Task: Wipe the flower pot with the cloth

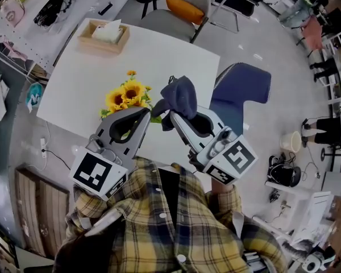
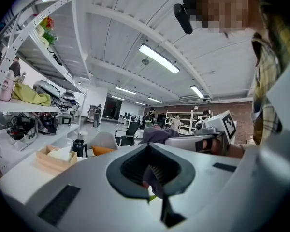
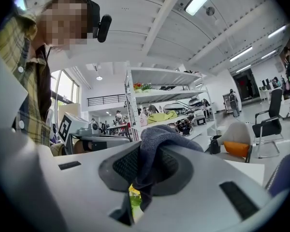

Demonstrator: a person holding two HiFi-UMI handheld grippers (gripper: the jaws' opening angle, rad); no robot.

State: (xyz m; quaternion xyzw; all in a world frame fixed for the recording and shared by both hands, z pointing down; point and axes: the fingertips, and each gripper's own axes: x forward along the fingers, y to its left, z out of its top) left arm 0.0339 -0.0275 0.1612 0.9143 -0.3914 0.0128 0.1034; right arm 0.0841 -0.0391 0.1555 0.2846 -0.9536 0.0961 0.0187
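Flower pot: hidden in every view under its sunflowers (image 1: 128, 95), which stand at the near edge of the white worktop (image 1: 176, 50), on its 6 o'clock side in the head view
Cloth: a dark blue-grey cloth (image 1: 179, 95), bunched and held up clear of the worktop just at 3 o'clock of the blooms, with a tail hanging toward 7 o'clock
Right gripper: the right gripper (image 1: 175, 116) has its fingers pinching the cloth, which spills up and over them
Left gripper: the left gripper (image 1: 148, 115) sits at 5 o'clock of the blooms with its fingers pressed together; a thin mauve-grey strip lies between them, by its colour most likely the cloth's tail, though a leaf cannot be ruled out
Step in hand: readying the cloth, as I judge it; both grippers meet beside the flowers and no view shows the cloth touching the pot
Next move: calls for bringing the cloth down past the leaves to the pot's wall and rubbing with light pressure, while the pot is kept from tipping or sliding off the near edge
Count, task things: one potted plant, two large yellow heads and one small orange one at 12 o'clock of them; one cloth; two grippers
Count, the rest: one tissue box (image 1: 102, 37) at 11 o'clock of the flowers, well apart; two chairs beyond the worktop, a grey chair (image 1: 182, 4) with an orange cushion at 1 o'clock and a blue chair (image 1: 244, 84) at 3 o'clock
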